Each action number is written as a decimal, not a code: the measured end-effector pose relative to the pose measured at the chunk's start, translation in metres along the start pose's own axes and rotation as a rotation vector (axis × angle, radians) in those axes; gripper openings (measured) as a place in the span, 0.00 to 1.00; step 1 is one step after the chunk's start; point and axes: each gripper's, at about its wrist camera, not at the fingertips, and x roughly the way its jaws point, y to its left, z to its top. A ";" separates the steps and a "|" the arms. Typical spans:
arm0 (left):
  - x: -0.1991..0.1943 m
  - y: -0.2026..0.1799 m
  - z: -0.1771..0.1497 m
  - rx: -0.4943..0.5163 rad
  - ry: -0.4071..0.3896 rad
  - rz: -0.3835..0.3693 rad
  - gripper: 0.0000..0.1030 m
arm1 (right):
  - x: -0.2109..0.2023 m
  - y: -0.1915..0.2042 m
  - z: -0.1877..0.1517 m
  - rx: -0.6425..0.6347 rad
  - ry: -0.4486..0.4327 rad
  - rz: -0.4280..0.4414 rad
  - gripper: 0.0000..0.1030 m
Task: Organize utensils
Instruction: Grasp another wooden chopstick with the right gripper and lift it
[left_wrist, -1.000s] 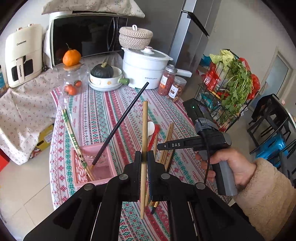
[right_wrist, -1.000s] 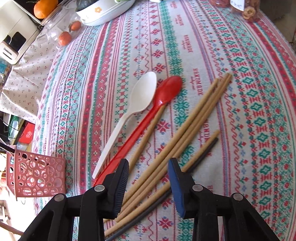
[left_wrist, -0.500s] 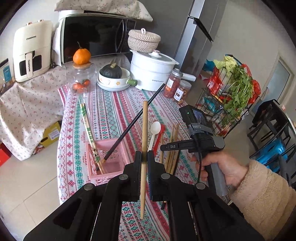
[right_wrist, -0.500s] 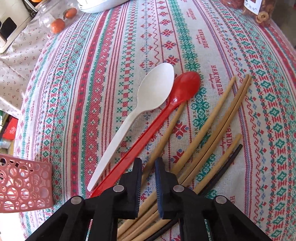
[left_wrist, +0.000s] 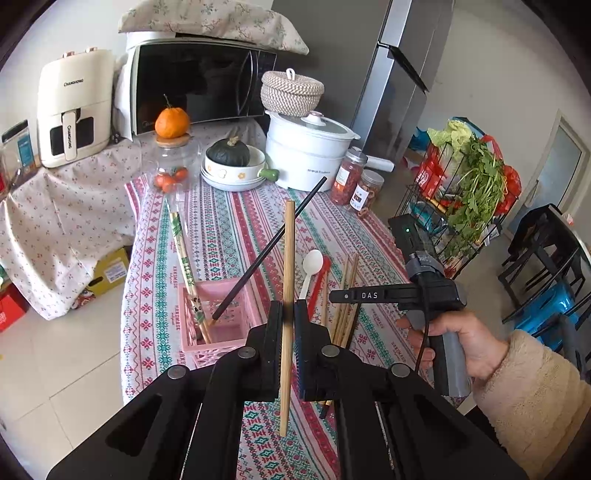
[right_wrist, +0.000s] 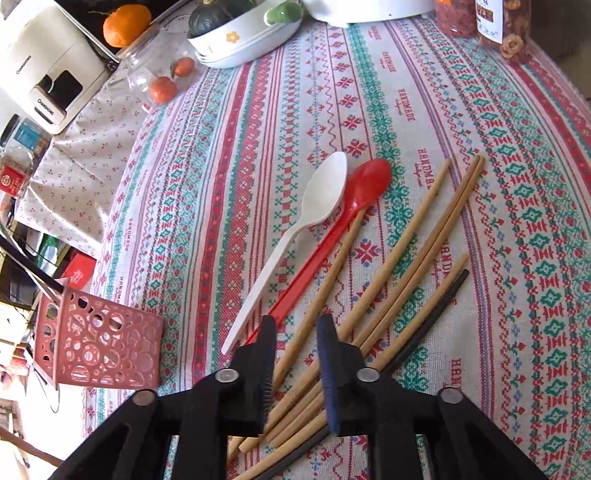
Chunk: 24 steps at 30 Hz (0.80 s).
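A plain, pale wooden chopstick (left_wrist: 287, 295) stands nearly upright, clamped at mid-length between the pads of the left gripper (left_wrist: 288, 334), above the near edge of the table (left_wrist: 229, 229). Just left of it sits a pink perforated basket (left_wrist: 221, 325) by the table's left edge, holding a black chopstick (left_wrist: 269, 251) and a green-printed pair (left_wrist: 184, 266), all leaning. The right gripper (right_wrist: 296, 363) hovers over loose wooden chopsticks (right_wrist: 406, 258) lying beside a white spoon (right_wrist: 295, 236) and a red spoon (right_wrist: 332, 236); its jaws are opening, gripping nothing.
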 end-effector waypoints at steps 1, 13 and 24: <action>0.001 0.000 -0.001 0.002 0.003 0.000 0.06 | 0.004 -0.001 0.001 0.003 0.006 -0.020 0.37; 0.010 0.013 -0.003 -0.007 0.035 0.007 0.06 | 0.051 0.042 0.016 -0.180 0.051 -0.343 0.25; 0.008 0.010 -0.005 0.004 0.030 0.005 0.06 | 0.030 0.008 0.011 -0.069 0.127 -0.110 0.17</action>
